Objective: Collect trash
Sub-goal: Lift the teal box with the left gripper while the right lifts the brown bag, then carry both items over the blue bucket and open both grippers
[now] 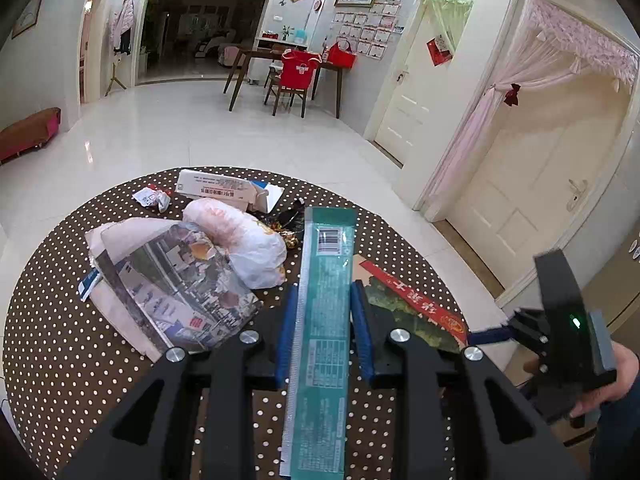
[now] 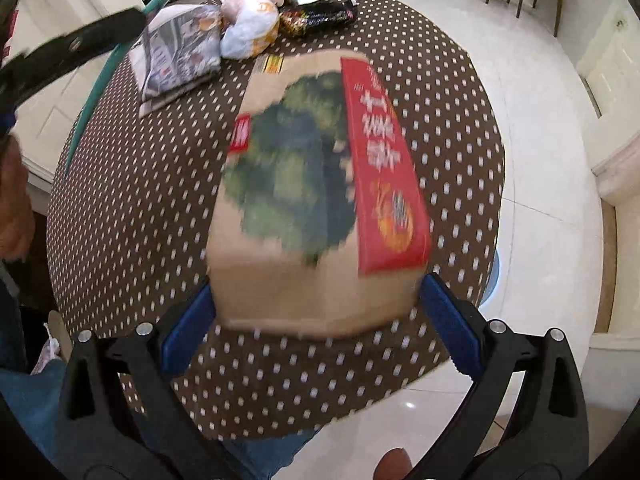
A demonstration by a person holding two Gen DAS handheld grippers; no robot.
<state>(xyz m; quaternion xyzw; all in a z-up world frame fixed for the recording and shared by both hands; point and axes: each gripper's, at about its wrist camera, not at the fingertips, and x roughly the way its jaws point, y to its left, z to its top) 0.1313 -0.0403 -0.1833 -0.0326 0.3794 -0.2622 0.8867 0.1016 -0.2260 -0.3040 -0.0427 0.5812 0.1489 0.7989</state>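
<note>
My left gripper [image 1: 324,308] is shut on a long teal wrapper [image 1: 326,280], which sticks out forward over the round dotted table [image 1: 72,344]; the blue pads press both of its long edges. In the right wrist view the same wrapper [image 2: 100,76] shows as a thin teal strip at the upper left. My right gripper [image 2: 316,308] holds the near end of a flat brown carton [image 2: 304,184] with a red band and a green tree print, one blue pad against each side. That carton [image 1: 412,308] lies just right of the wrapper, with a right fingertip [image 1: 488,336] at its corner.
More trash lies across the table: a newspaper-print bag [image 1: 172,292], a white plastic bag [image 1: 244,240], a white box [image 1: 216,190], a crumpled wrapper [image 1: 152,198] and dark snack wrappers [image 2: 320,16]. White tiled floor [image 1: 240,128] surrounds the table. A person's hand [image 1: 616,380] holds the right gripper.
</note>
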